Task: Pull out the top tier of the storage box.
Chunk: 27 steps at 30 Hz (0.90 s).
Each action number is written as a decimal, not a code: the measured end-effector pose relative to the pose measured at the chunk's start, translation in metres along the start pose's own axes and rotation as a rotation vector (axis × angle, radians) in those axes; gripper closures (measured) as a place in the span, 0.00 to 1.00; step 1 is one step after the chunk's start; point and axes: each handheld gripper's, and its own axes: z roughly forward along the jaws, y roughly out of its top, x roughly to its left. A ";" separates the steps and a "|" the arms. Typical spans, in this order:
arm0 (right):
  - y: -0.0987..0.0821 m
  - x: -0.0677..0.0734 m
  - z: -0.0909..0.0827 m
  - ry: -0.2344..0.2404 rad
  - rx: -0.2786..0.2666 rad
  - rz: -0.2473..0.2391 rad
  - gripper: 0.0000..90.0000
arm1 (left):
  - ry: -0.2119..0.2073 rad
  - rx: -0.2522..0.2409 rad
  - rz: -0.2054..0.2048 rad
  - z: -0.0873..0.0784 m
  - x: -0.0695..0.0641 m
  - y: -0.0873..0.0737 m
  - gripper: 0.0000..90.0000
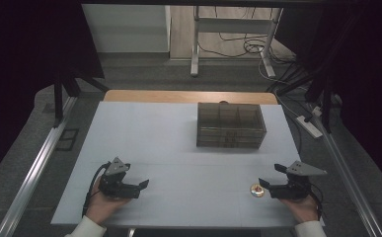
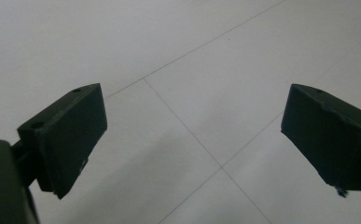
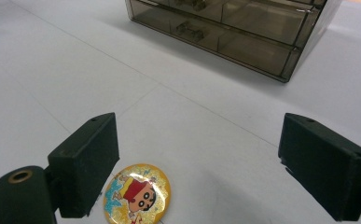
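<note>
A round yellow badge (image 3: 137, 194) with a cartoon figure lies flat on the white table, close to my right gripper's left jaw; it is the small disc (image 1: 256, 190) near the front right. My right gripper (image 3: 199, 163) stands open just behind it, nothing between its jaws, and rests low at the front right (image 1: 269, 177). A smoky transparent drawer box (image 1: 231, 125) stands at the table's back middle, its drawer fronts (image 3: 243, 32) facing me. My left gripper (image 2: 194, 140) is open over bare tabletop at the front left (image 1: 144, 184).
The white table (image 1: 169, 148) has a wooden strip (image 1: 188, 96) along its far edge. Metal rails (image 1: 35, 168) run along both sides. Beyond the table stand a frame's legs (image 1: 195, 54) and loose cables (image 1: 248, 47) on the floor.
</note>
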 end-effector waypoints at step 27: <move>-0.001 -0.003 0.003 -0.015 -0.023 0.042 0.14 | 0.004 -0.011 0.009 0.003 0.002 0.001 0.07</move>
